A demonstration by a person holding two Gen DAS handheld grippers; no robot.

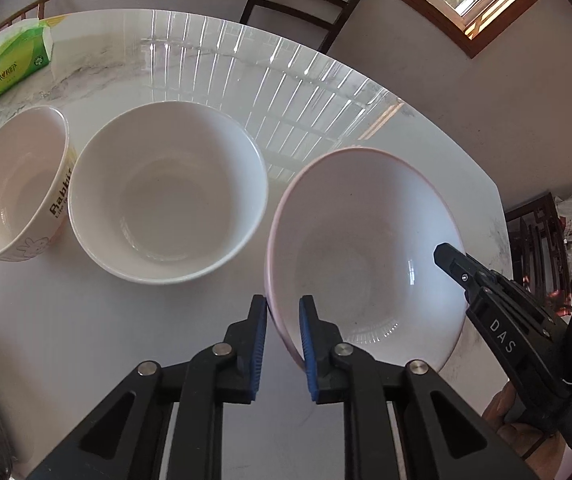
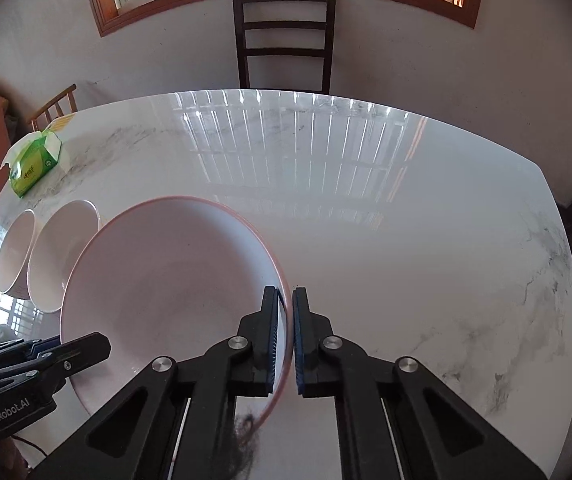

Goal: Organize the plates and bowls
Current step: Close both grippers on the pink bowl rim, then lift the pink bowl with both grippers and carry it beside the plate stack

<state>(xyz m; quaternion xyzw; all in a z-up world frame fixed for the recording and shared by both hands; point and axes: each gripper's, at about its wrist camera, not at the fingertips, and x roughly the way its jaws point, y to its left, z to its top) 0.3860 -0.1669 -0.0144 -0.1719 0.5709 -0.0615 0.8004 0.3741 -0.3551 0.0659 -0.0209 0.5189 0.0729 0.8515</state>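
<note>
A wide white bowl with a pink rim (image 1: 366, 248) (image 2: 166, 280) is tilted, held at opposite edges. My left gripper (image 1: 283, 320) straddles its near-left rim, jaws close around the rim. My right gripper (image 2: 285, 320) is shut on its right rim; it also shows in the left wrist view (image 1: 458, 264). A plain white bowl (image 1: 166, 192) (image 2: 60, 256) stands to the left. A white "Rabbit" bowl (image 1: 14, 184) (image 2: 14, 252) stands beside it at far left.
The white marble table (image 2: 406, 260) spreads to the right. A green tissue pack (image 1: 12, 64) (image 2: 34, 164) lies at the far left corner. A dark wooden chair (image 2: 284, 44) stands behind the table under a window.
</note>
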